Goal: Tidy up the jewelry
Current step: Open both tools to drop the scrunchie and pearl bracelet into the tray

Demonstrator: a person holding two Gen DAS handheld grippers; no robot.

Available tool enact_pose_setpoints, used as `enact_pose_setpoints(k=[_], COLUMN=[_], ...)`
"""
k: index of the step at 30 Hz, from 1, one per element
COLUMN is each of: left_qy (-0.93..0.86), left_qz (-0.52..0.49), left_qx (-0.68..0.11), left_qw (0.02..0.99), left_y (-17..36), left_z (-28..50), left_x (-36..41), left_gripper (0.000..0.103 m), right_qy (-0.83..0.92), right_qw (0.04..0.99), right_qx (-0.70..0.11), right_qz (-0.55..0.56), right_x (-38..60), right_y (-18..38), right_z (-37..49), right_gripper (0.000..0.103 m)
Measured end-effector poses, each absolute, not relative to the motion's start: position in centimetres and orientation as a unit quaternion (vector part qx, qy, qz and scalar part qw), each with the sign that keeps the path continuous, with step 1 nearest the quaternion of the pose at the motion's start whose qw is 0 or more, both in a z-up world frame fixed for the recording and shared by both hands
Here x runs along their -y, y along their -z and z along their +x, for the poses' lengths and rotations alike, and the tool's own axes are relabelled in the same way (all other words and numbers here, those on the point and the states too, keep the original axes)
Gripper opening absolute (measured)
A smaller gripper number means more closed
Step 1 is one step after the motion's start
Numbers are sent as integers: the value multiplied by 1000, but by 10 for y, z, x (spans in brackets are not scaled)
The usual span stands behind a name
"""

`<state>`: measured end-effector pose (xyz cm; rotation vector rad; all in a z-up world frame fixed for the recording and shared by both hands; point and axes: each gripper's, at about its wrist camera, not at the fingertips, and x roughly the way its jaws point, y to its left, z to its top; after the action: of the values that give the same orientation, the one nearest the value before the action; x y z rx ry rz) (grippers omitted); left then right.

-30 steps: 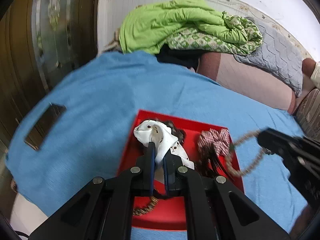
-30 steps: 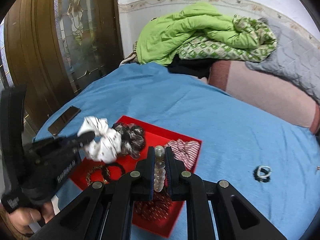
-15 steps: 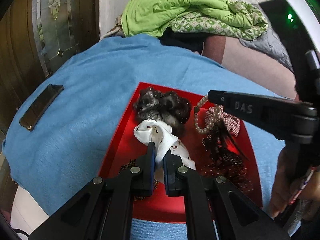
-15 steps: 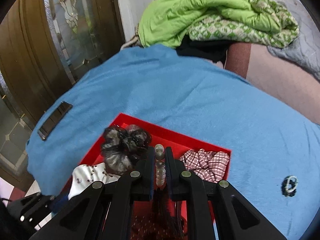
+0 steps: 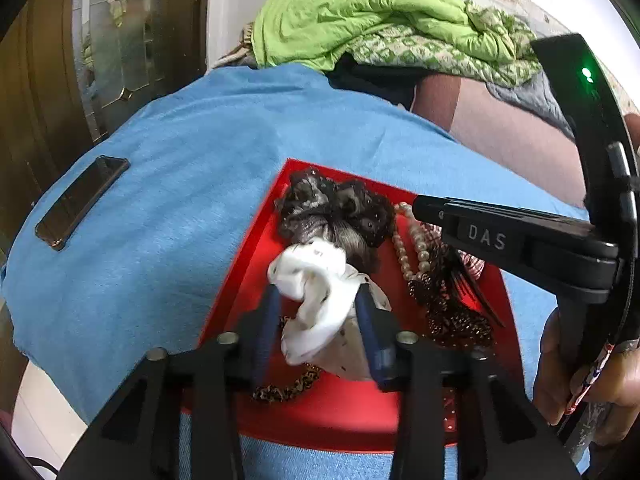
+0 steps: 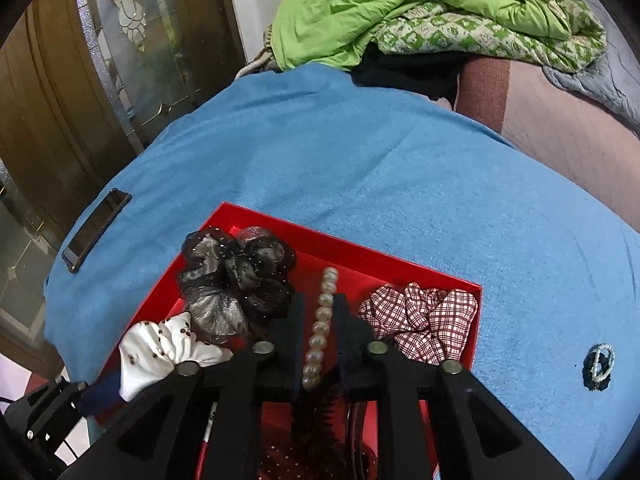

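A red tray (image 5: 240, 264) lies on the blue blanket and holds several pieces. My left gripper (image 5: 318, 306) hangs low over it with its jaws opening. The white dotted scrunchie (image 5: 316, 292) sits loose between the spread pads, resting on the tray. My right gripper (image 6: 320, 312) is also opening, and the pearl strand (image 6: 323, 320) lies between its fingers down on the tray floor. In the left wrist view the right gripper (image 5: 418, 206) reaches in from the right beside the pearls (image 5: 408, 248). A black-grey scrunchie (image 6: 232, 276) and a red checked scrunchie (image 6: 420, 320) lie beside them.
A dark hair clip (image 5: 452, 292) and a leopard chain bracelet (image 5: 288, 388) lie in the tray. A phone (image 6: 96, 232) rests at the blanket's left edge, and a small dark ring (image 6: 598, 364) lies on the blanket to the right. Green bedding (image 6: 400, 4) is piled behind. A hand (image 5: 580, 380) holds the right gripper.
Both grippers came down over the tray and their jaws went from shut to parted. The right one swung in from the right with the pearls. The white scrunchie now bulges loose.
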<state>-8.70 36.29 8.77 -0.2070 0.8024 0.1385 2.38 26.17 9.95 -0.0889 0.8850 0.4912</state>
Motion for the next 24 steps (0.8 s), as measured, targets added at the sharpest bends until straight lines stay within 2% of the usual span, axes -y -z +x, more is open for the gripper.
enact_pose_setpoints(k=[1,3,8,11,24], left_qy=[-68,-70,-76,-77,-61], left_qz=[-102,-102,-93,-88,-38], left_qx=[-388,-388,-384,-379,-365], left_qw=[913,913,916,918,928], left_y=[-90,-95,-108,-117,-146], left_z=[-89,-93,-107,-116,-145], left_x=[-363,-362,-354,-346,-293], left_gripper=[39,40,42,47,52], right_qy=[-235,-233,-231,-226,-179], right_qw=[876,881,888,893,906], right_qx=[-419,-410,-396,-388,-383], right_qz=[-43,-42,-36,-34,-7], right_x=[-260,-257,-240,-226,-141], right_y=[-103,-111,-130,-139,-149], right_z=[22,17,-1,-16,-75], right_gripper=[35,39,40,45,54])
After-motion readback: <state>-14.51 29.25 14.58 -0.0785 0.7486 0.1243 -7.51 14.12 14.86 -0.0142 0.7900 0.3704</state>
